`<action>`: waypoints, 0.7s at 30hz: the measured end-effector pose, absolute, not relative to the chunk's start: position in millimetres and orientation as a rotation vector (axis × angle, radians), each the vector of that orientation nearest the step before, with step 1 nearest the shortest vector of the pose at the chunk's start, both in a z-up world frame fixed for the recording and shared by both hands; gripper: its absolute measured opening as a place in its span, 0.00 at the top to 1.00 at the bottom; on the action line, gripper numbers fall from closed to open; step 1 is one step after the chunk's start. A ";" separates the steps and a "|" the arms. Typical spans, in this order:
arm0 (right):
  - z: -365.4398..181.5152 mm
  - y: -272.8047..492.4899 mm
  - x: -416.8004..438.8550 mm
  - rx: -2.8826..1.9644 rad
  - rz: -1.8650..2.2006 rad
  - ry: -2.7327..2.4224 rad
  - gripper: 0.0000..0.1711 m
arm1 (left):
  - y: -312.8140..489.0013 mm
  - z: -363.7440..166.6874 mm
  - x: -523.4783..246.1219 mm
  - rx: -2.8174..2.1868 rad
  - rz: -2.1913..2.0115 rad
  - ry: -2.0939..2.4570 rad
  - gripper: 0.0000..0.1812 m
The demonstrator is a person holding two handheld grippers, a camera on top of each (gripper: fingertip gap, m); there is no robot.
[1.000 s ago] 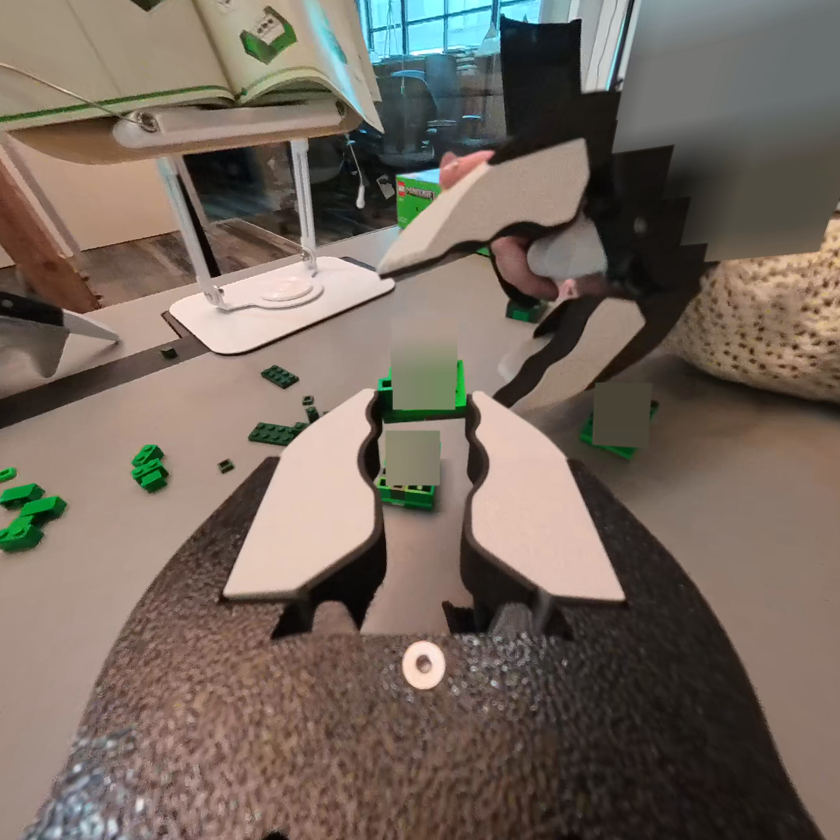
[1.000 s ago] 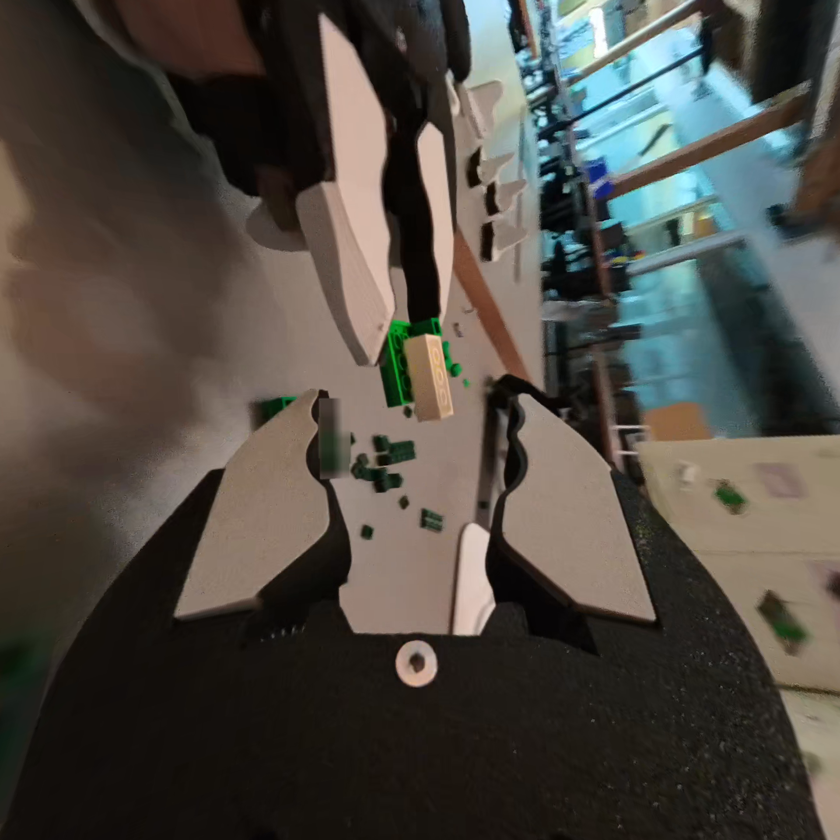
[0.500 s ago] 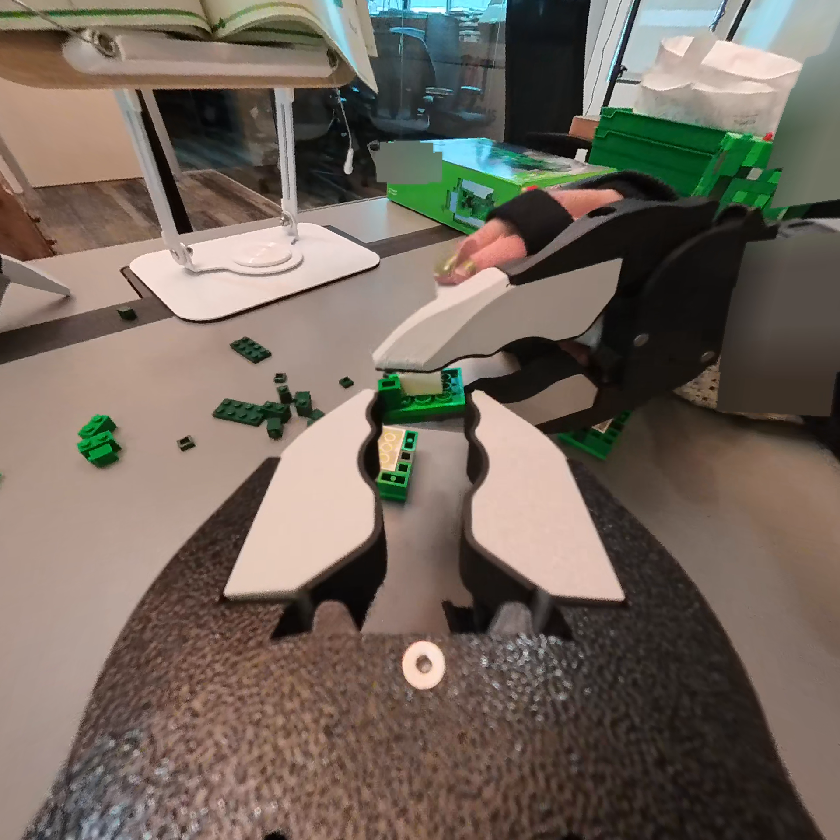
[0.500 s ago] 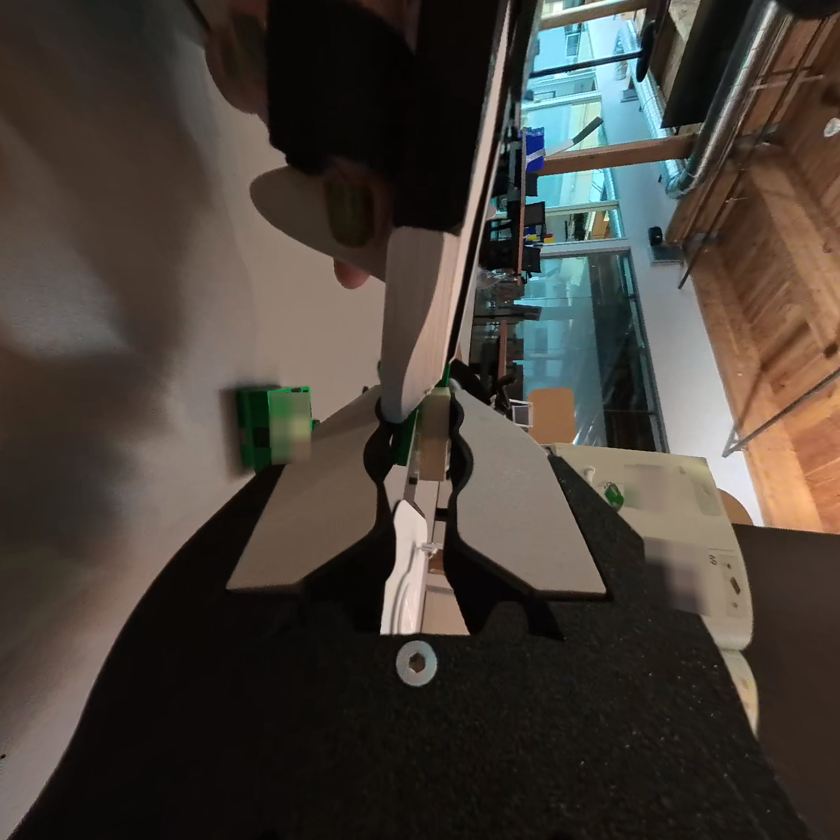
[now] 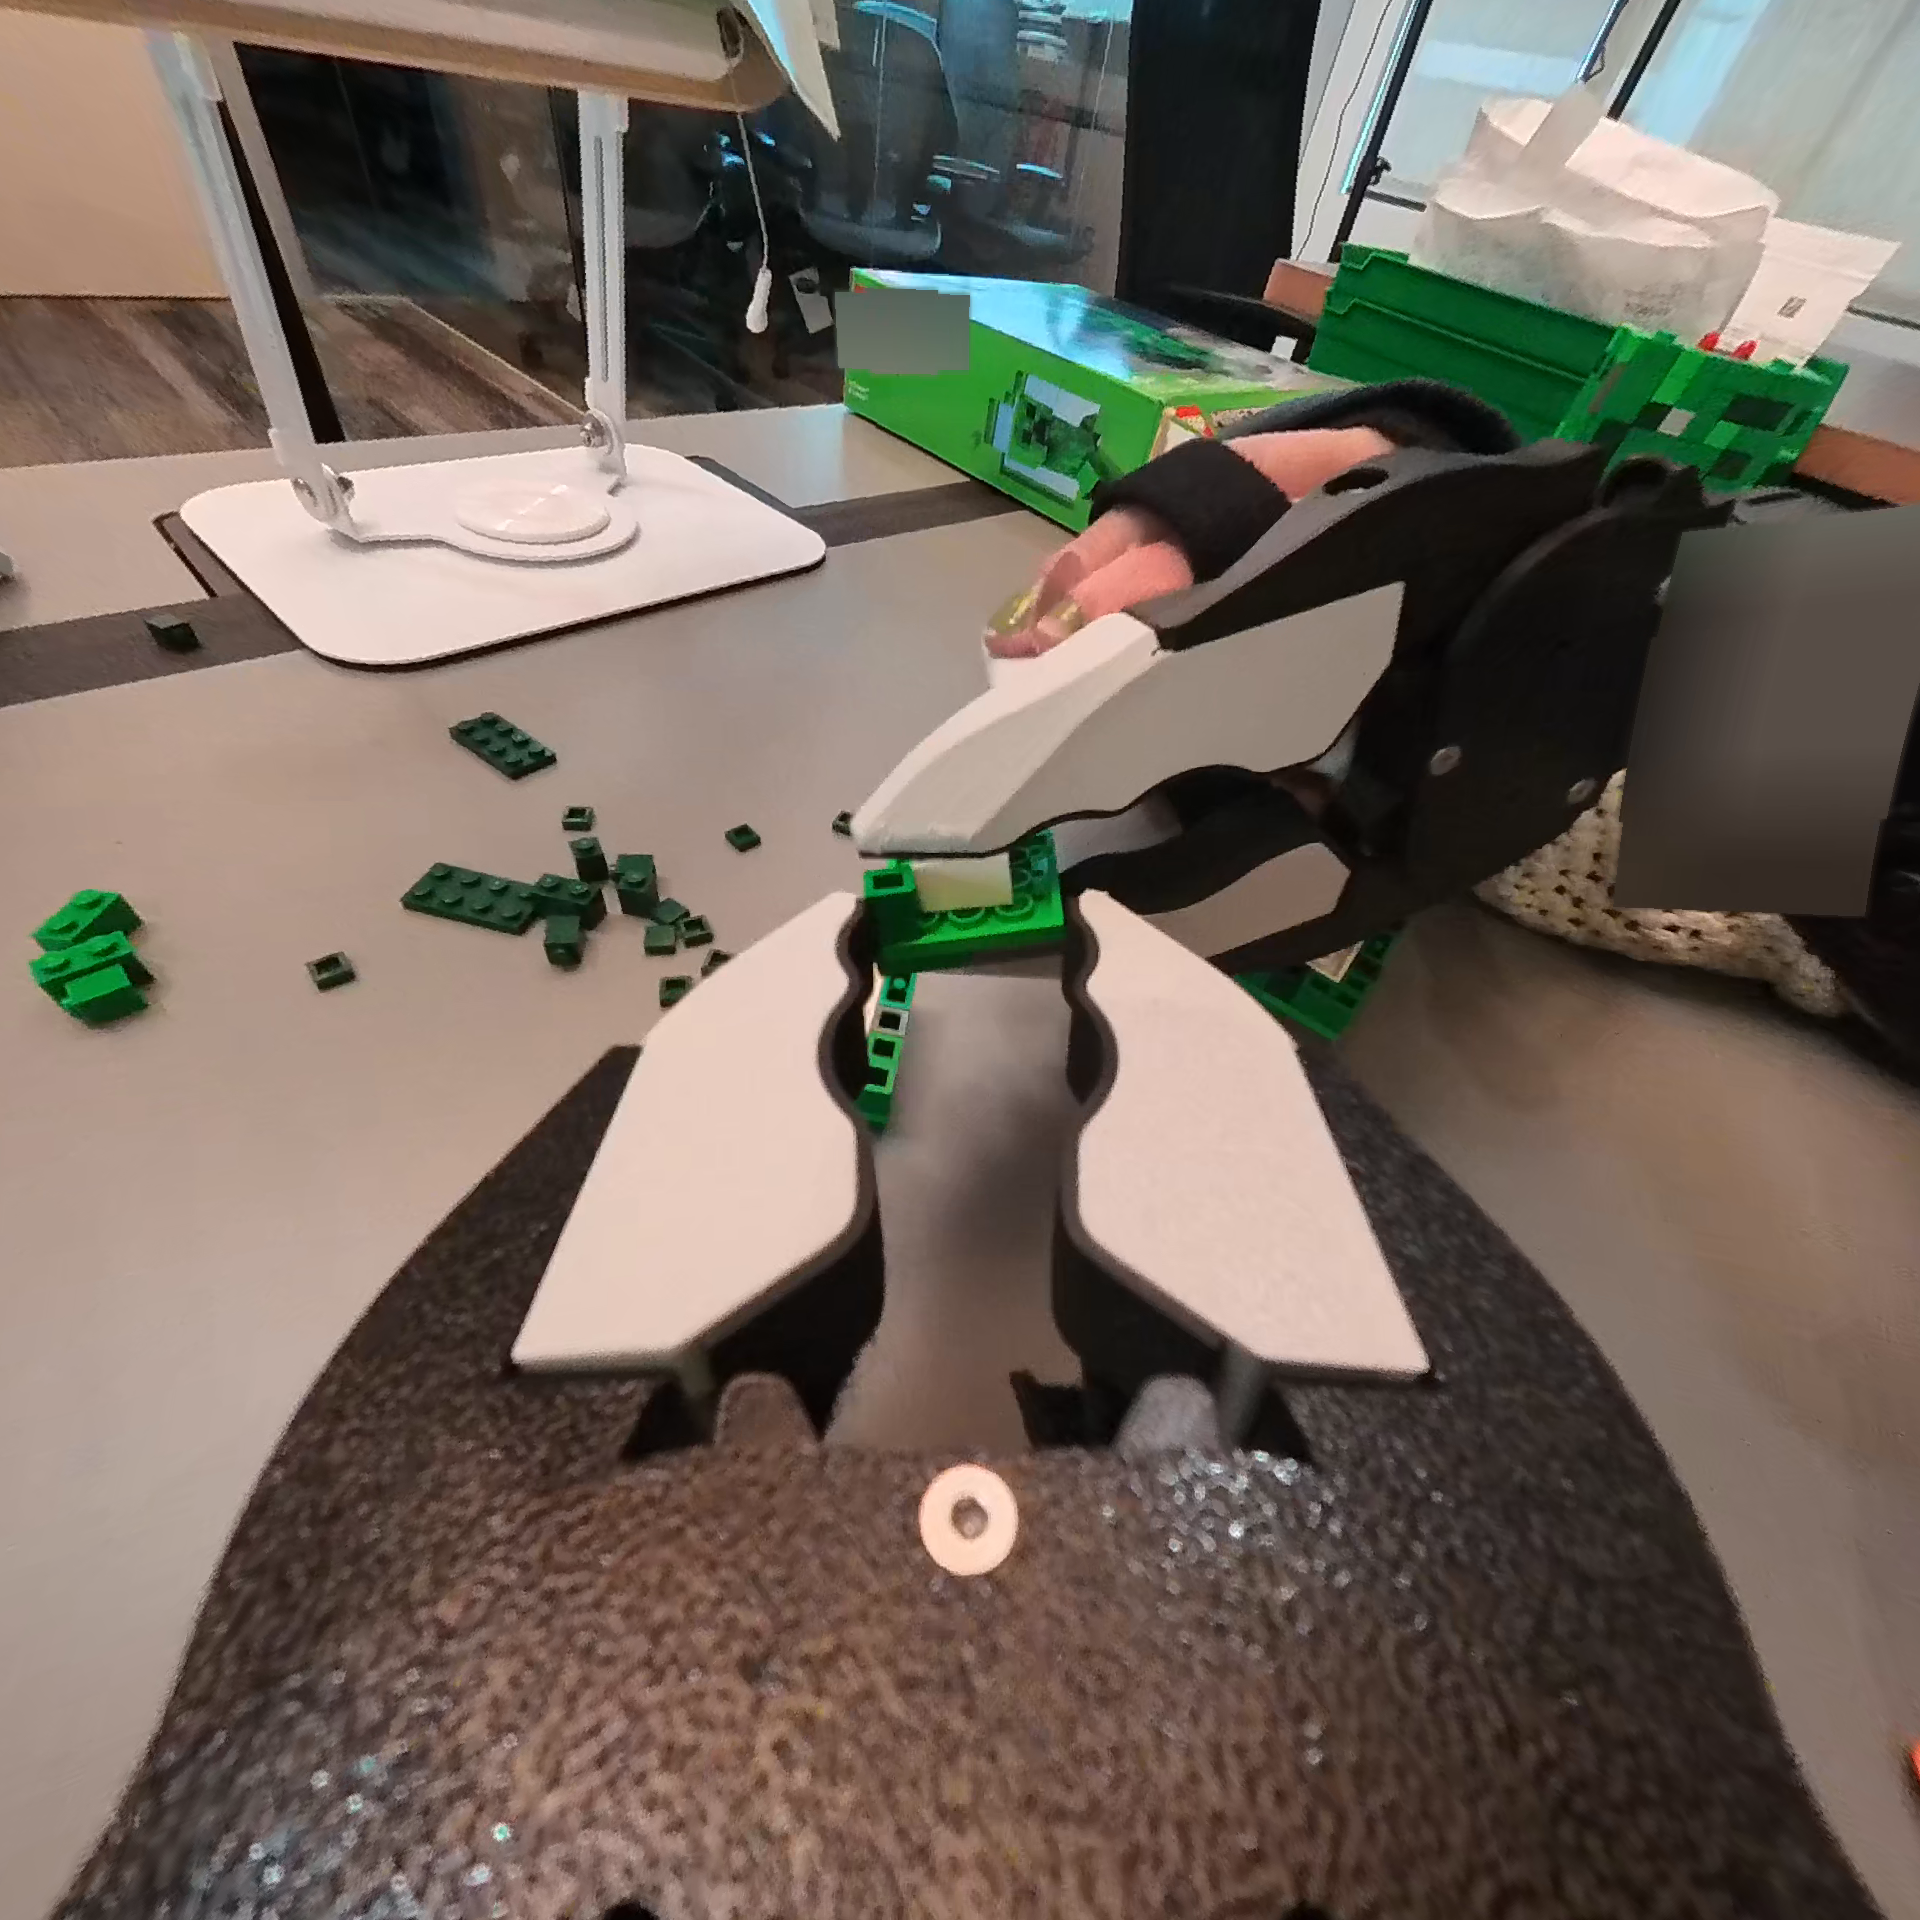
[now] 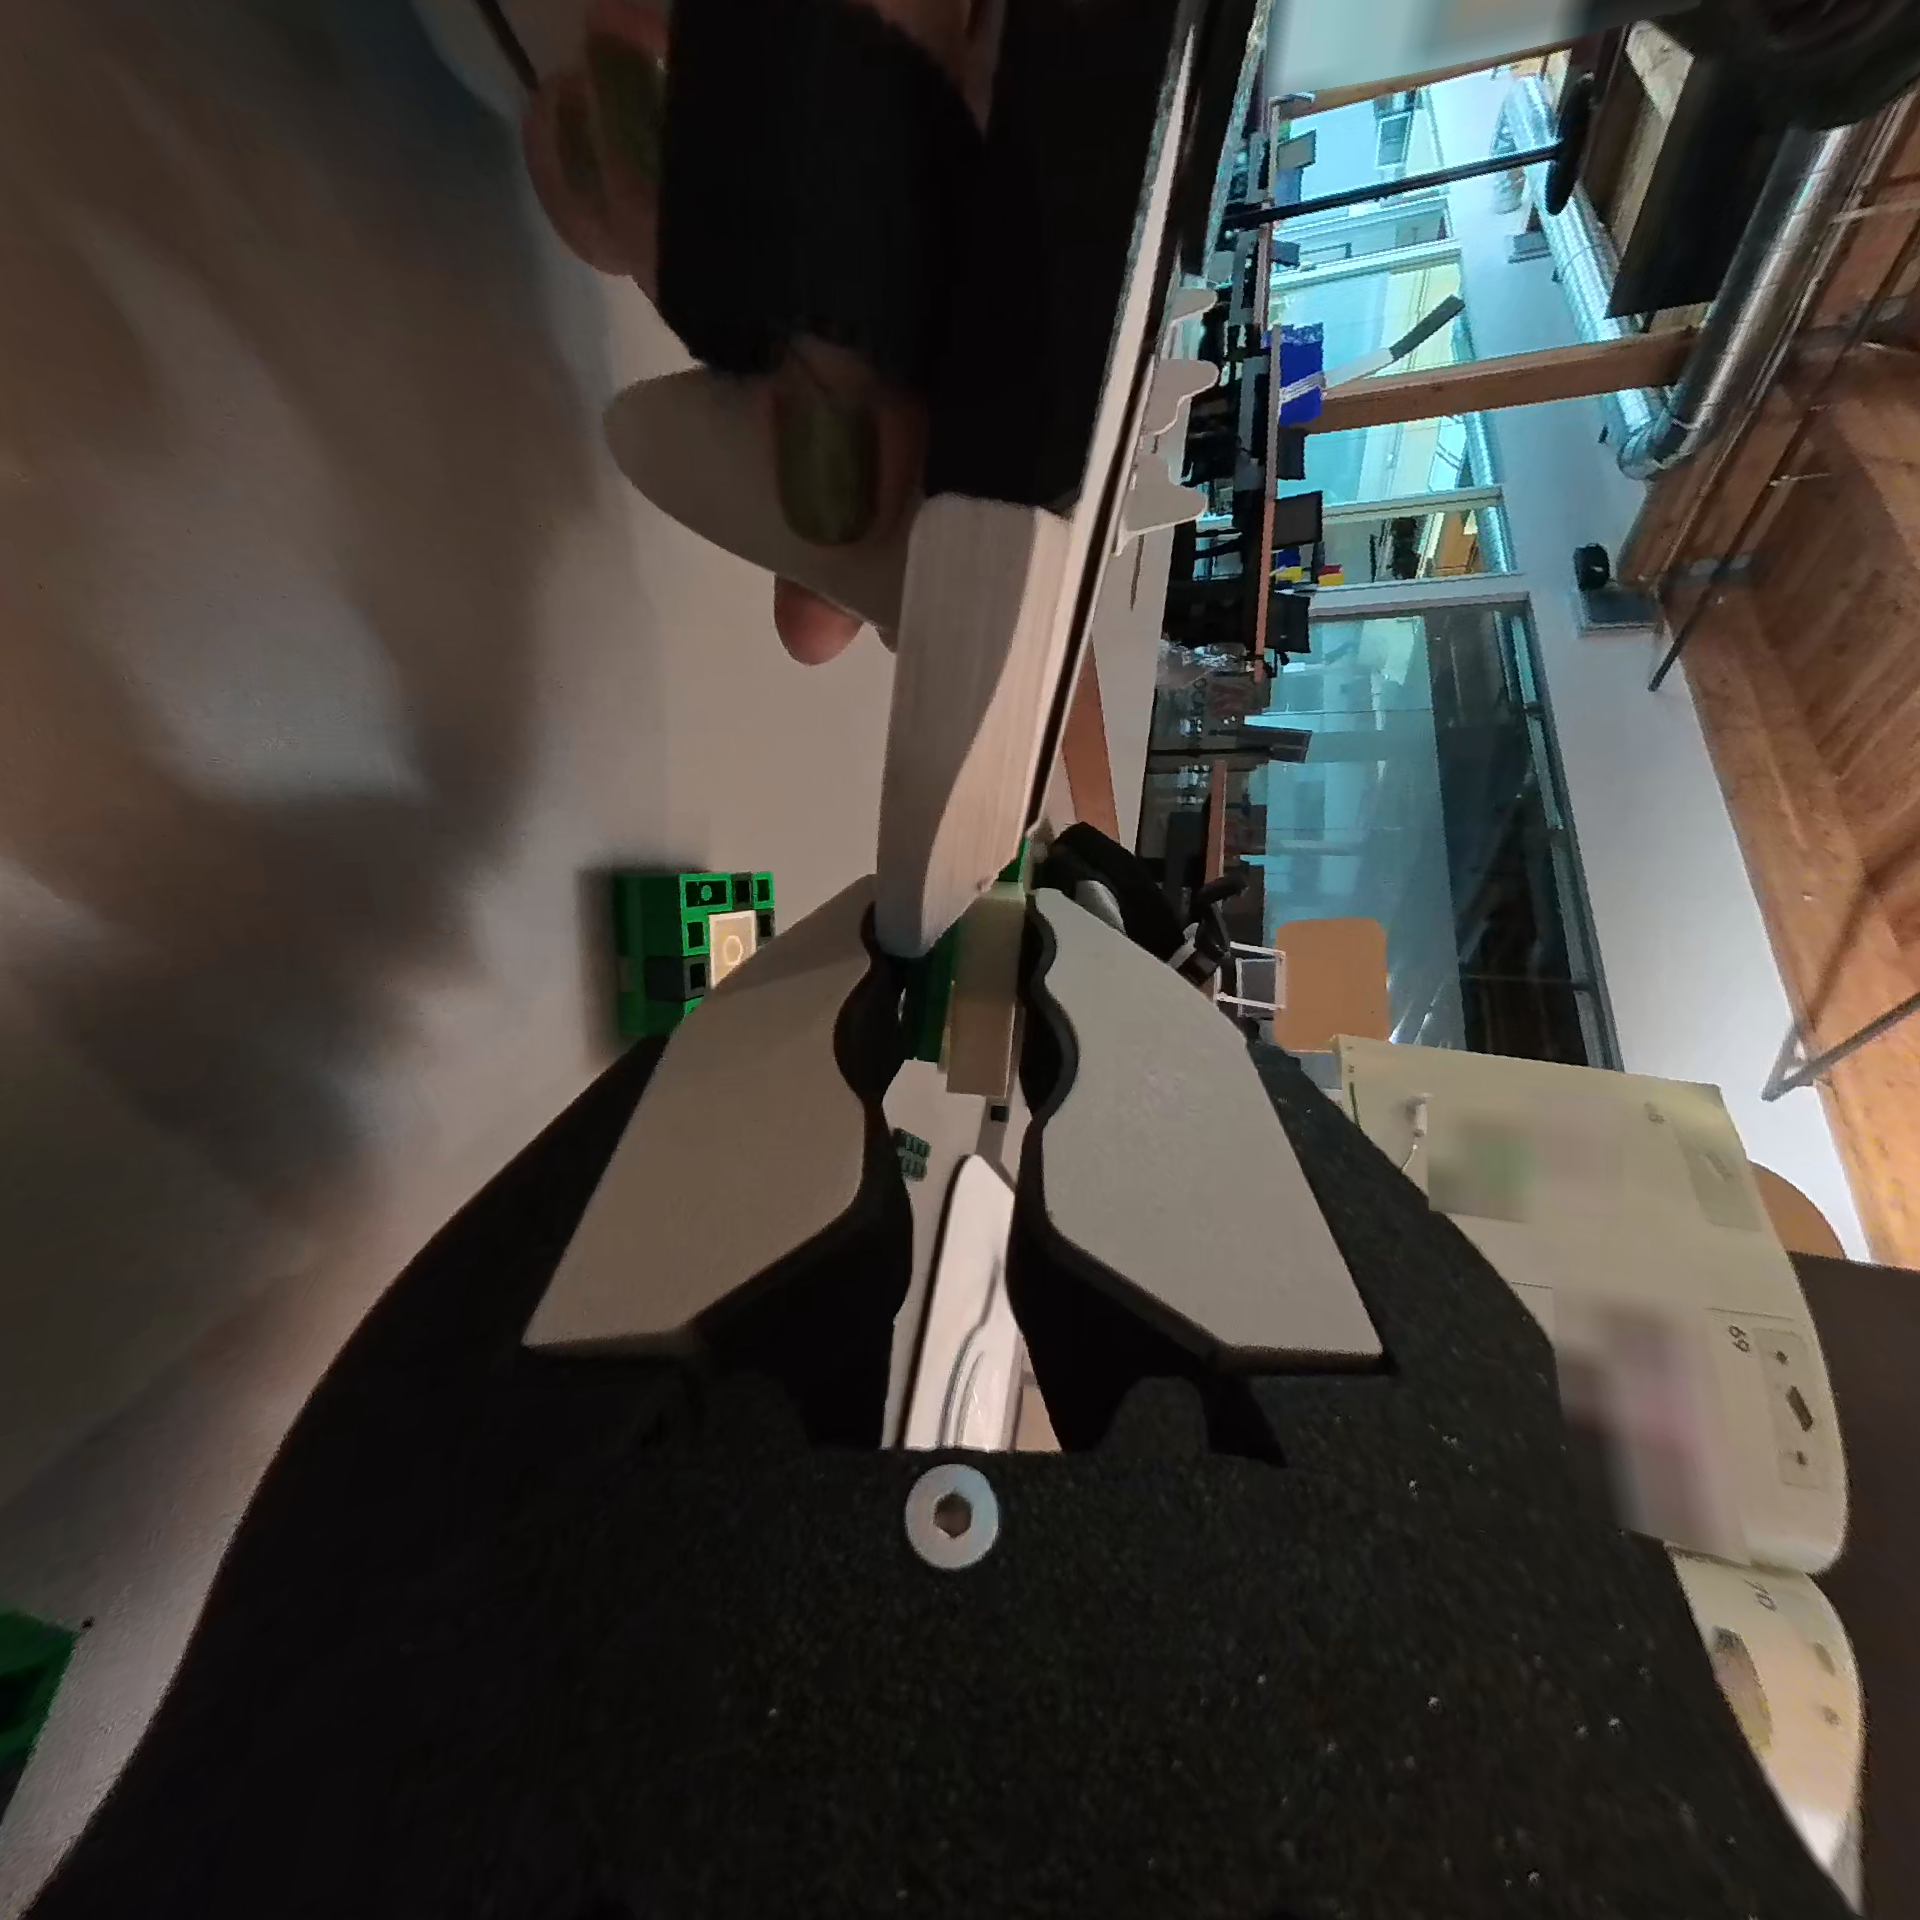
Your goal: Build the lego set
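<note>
My left gripper (image 5: pixel 966 935) is shut on a small green lego assembly (image 5: pixel 977 925) and holds it above the grey table (image 5: pixel 260 1091). A tan tile (image 5: pixel 961 888) sits on top of the assembly. My right gripper (image 5: pixel 997 862) comes in from the right and is shut across the tan tile and the green plate, one finger above and one below. In the right wrist view the right gripper (image 6: pixel 951 935) has the tan tile (image 6: pixel 982 1029) and the green plate (image 6: pixel 930 997) between its fingers. The left gripper's finger (image 6: pixel 966 748) reaches in from above.
A second green block (image 5: pixel 883 1049) lies on the table under the grippers; it also shows in the right wrist view (image 6: pixel 696 951). Loose dark green pieces (image 5: pixel 561 904) and bright green bricks (image 5: pixel 88 956) lie left. A white book stand base (image 5: pixel 499 540), a green box (image 5: pixel 1049 405) and a built green model (image 5: pixel 1714 416) stand behind. The grippers are tip to tip, or close to it. From either gripper's tips it is about 35 cm to the built green model (image 5: pixel 1714 416).
One second ago my right gripper was open and apart from the assembly. It has moved in and closed on the tan tile and green plate that my left gripper holds.
</note>
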State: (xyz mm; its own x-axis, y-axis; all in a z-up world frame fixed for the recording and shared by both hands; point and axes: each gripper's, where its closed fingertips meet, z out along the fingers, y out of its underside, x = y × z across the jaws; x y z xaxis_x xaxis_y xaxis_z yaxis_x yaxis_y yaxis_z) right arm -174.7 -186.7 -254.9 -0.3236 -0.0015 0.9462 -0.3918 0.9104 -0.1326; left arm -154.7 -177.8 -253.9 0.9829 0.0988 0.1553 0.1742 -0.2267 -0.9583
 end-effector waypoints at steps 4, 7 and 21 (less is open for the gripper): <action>-256.2 -188.4 -174.9 0.188 0.523 -1.936 0.89 | -177.8 -252.9 -155.5 -1.775 -0.156 -0.236 0.81; -251.6 -188.3 -175.2 0.137 0.614 -1.939 0.83 | -178.8 -252.8 -157.4 -1.760 -0.203 -0.265 0.81; -256.3 -182.7 -177.5 0.069 0.635 -2.002 0.89 | -181.1 -253.4 -162.4 -1.708 -0.342 -0.355 0.81</action>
